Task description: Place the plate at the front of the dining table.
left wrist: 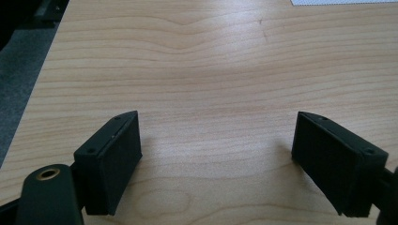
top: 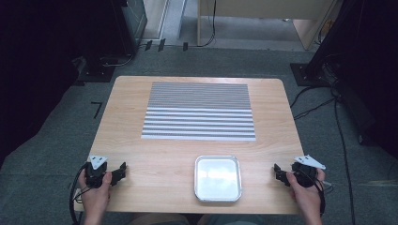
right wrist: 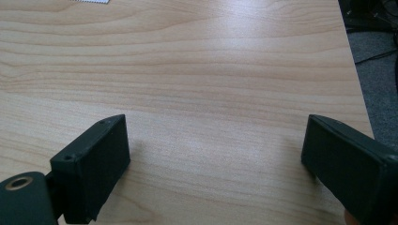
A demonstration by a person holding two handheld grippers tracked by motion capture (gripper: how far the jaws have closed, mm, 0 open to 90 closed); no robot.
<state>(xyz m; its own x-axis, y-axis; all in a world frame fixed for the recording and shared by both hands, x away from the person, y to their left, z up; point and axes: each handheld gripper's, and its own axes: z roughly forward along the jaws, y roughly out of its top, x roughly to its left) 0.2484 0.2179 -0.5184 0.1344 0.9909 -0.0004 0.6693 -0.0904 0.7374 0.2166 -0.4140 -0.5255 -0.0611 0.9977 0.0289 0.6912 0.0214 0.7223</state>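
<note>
Table (top: 155,154): light wood, bare near the front corners. Mat (top: 199,111): striped, flat, toward the far edge. Tray (top: 218,178): metal, empty, at the near edge, between both tools. Left gripper (top: 123,170), right gripper (top: 277,172): jaws wide apart, holding nothing, well apart from the tray. Step, judged: start position; next, a reach toward the tray.

Square metal tray (top: 218,193), empty, near table edge

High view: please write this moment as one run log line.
left tongs: open, empty | right tongs: open, empty | square metal tray: empty, between them | striped grey-white mat: untouched
</note>
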